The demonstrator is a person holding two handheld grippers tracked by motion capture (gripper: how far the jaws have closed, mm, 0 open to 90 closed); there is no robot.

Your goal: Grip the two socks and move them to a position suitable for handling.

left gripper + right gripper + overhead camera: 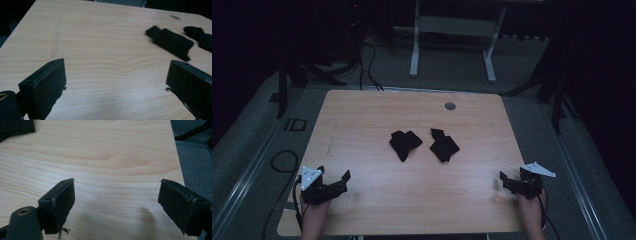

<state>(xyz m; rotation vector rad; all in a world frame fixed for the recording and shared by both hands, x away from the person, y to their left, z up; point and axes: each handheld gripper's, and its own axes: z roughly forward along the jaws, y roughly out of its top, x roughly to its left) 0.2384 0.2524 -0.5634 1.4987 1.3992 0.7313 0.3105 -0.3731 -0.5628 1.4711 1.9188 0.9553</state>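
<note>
The left gripper [343,181] and right gripper [507,181] sit at the near corners, jaws wide apart, holding nothing. The wooden table [362,120] stands in a dark room with grey floor. Two black cloths [405,143] [444,145] lie side by side in the middle. A small grey round cap [450,106] sits at the far edge.

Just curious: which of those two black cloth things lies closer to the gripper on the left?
The left black cloth piece, toward the left gripper; the other lies right of it.
</note>
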